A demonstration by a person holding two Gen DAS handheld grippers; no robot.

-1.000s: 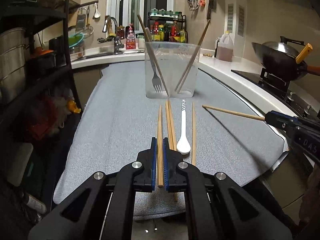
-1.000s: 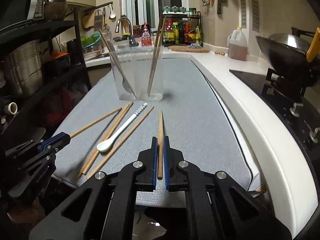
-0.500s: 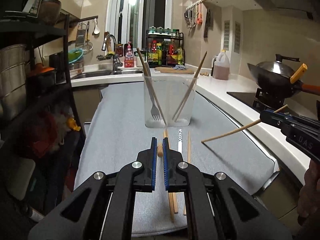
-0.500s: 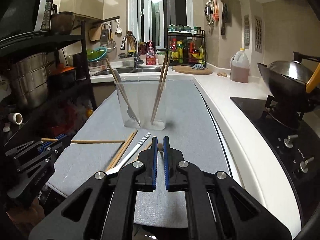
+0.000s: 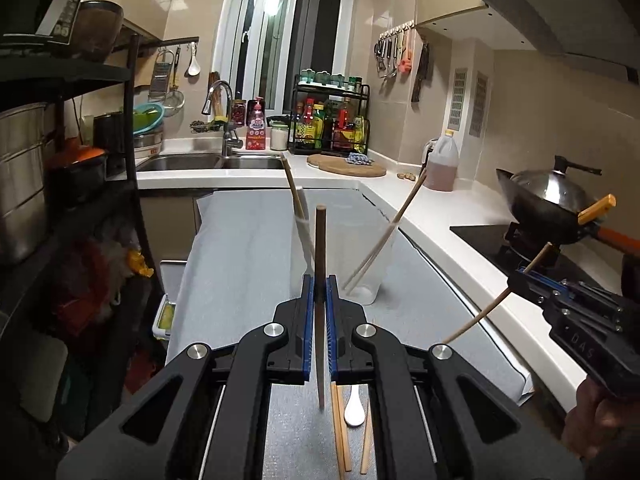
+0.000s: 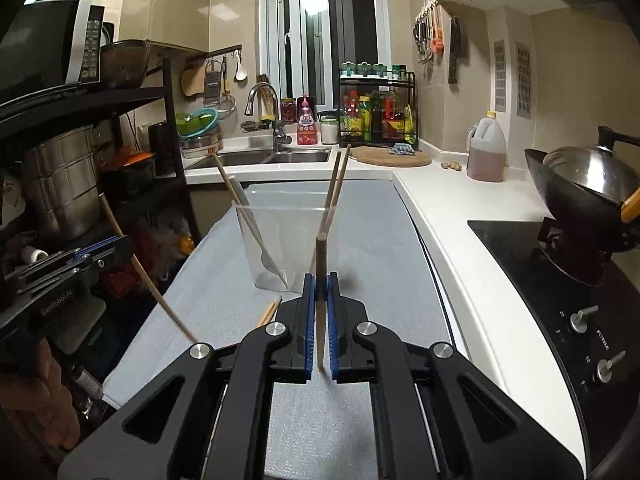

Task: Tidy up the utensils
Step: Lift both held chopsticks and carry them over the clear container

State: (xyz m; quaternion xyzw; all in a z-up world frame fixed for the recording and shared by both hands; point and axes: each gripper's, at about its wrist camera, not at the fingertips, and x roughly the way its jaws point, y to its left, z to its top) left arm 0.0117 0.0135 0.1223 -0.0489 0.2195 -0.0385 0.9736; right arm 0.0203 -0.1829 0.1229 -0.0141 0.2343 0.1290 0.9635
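Both chopsticks (image 5: pixel 320 264) (image 6: pixel 320 276) now lifted clear of the mat (image 5: pixel 240 248).

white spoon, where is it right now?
In the left wrist view the white spoon lies on the grey mat, low in the picture under the left gripper, between loose chopsticks. The right wrist view does not show it.

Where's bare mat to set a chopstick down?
Free: mat right of the cup up to the counter edge, and left of the cup. Crowded: near edge, where loose chopsticks and the spoon lie.
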